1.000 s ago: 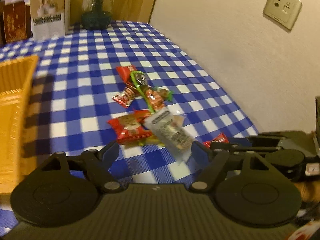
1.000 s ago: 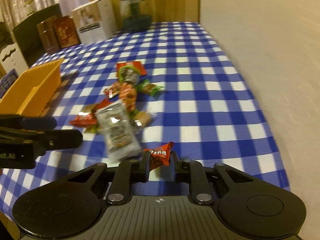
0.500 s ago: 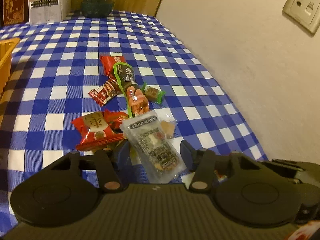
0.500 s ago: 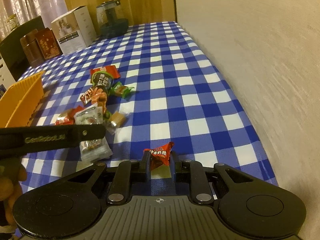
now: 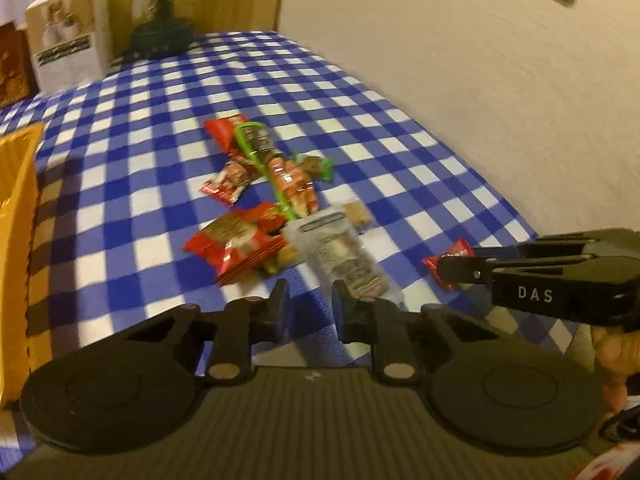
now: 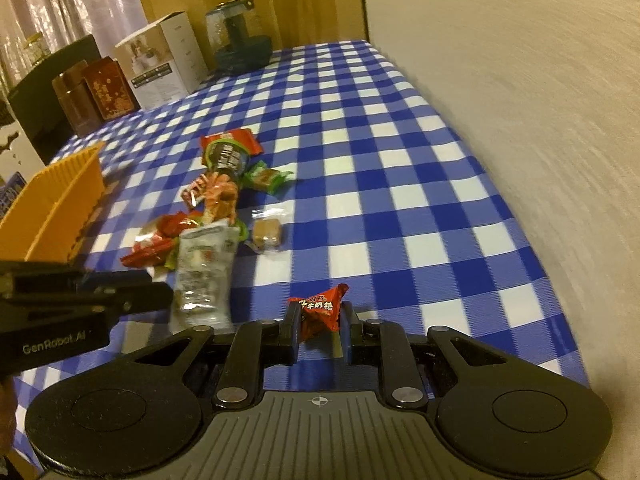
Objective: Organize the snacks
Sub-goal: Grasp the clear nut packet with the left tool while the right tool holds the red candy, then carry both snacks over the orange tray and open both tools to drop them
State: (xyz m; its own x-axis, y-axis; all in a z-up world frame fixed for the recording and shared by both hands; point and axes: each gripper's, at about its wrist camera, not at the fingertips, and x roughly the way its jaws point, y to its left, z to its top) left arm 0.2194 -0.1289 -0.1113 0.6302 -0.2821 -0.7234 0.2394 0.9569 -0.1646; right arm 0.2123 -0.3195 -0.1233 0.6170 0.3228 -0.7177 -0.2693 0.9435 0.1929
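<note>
My right gripper (image 6: pixel 319 322) is shut on a small red candy packet (image 6: pixel 320 310), held just above the checked tablecloth; it also shows in the left wrist view (image 5: pixel 448 266). My left gripper (image 5: pixel 307 300) has its jaws narrowed and the near end of a clear snack packet (image 5: pixel 344 260) lies by them; whether they pinch it I cannot tell. That packet also shows in the right wrist view (image 6: pixel 204 268). Behind it lies a heap of snacks: red packets (image 5: pixel 236 244), a green-edged packet (image 5: pixel 276 168), a wrapped brown sweet (image 6: pixel 267 234).
An orange basket (image 6: pixel 60 196) stands at the left of the table, also in the left wrist view (image 5: pixel 16 216). At the far end are a white box (image 6: pixel 164 60), brown tins (image 6: pixel 96 96) and a dark glass jar (image 6: pixel 240 40). A wall (image 6: pixel 520 80) runs along the right.
My left gripper's jaws have closed in from wide open to a narrow gap at the clear packet. My right gripper stays shut on the red candy and has shifted slightly.
</note>
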